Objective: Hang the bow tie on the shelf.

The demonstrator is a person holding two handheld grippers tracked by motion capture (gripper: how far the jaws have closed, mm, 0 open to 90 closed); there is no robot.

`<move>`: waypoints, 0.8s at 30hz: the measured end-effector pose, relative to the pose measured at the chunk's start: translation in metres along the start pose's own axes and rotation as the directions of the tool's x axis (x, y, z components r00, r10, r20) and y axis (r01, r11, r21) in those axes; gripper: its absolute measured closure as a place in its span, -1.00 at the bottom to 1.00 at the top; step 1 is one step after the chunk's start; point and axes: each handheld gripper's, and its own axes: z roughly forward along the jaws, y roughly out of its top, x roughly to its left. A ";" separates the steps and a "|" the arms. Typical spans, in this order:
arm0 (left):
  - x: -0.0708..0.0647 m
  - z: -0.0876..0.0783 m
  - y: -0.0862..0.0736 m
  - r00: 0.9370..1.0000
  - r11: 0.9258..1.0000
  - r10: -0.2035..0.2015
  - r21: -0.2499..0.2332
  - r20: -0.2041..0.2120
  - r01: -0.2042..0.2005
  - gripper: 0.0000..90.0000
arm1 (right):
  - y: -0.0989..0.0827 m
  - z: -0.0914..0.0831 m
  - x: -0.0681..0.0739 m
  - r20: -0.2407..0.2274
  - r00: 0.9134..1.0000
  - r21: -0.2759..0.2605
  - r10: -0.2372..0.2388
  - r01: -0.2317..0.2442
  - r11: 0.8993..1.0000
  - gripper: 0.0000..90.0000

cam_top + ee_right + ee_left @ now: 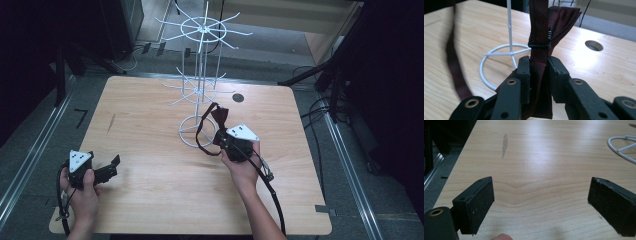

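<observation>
Evidently light and limp, the dark red bow tie [539, 30] is pinched in the right gripper [538, 75] at its band, strap drooping leftward; left gripper [541, 202] gapes empty.

Dim surroundings, glare sheen across the table [544, 150], near strap [454, 65] blurred.

Bow tie [541, 30] top cut off; strap [455, 67] blurred.

Two hands, two tongs
Left tongs [114, 163] gape wide, low at 8 o'clock; right tongs [218, 137] pinched tight, pointing toward 11 o'clock, near centre.
</observation>
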 end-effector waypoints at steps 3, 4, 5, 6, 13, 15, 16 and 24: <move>0.000 0.000 0.000 1.000 1.000 0.001 -0.001 0.000 -0.001 -0.83 | -0.006 0.008 -0.001 0.001 1.000 0.027 0.002 -0.002 1.000 0.66; 0.000 0.000 0.000 1.000 1.000 0.001 -0.001 0.001 -0.001 -0.84 | -0.008 0.010 -0.001 0.001 1.000 0.034 0.007 -0.007 0.999 0.66; 0.000 0.000 0.000 1.000 1.000 0.001 -0.001 0.002 -0.001 -0.83 | -0.010 0.012 -0.001 0.001 1.000 0.043 0.007 -0.007 0.999 0.66; 0.000 0.000 0.000 1.000 1.000 0.000 0.000 0.001 0.000 -0.84 | -0.012 0.013 -0.001 0.000 1.000 0.049 0.010 -0.010 0.999 0.66; 0.000 0.000 0.000 1.000 1.000 -0.002 0.000 0.002 0.002 -0.84 | -0.027 0.024 -0.005 -0.012 0.999 0.099 0.039 -0.038 0.994 0.66; 0.000 0.000 0.000 1.000 1.000 -0.002 0.000 0.003 0.002 -0.83 | -0.031 0.026 -0.006 -0.013 0.999 0.108 0.041 -0.039 0.993 0.66; 0.000 0.000 0.000 1.000 1.000 -0.002 0.000 0.002 0.002 -0.84 | -0.032 0.027 -0.007 -0.012 0.999 0.117 0.046 -0.044 0.992 0.66; 0.000 0.000 0.000 1.000 1.000 -0.003 0.000 0.002 0.003 -0.84 | -0.042 0.033 -0.011 -0.041 0.996 0.157 0.075 -0.068 0.985 0.64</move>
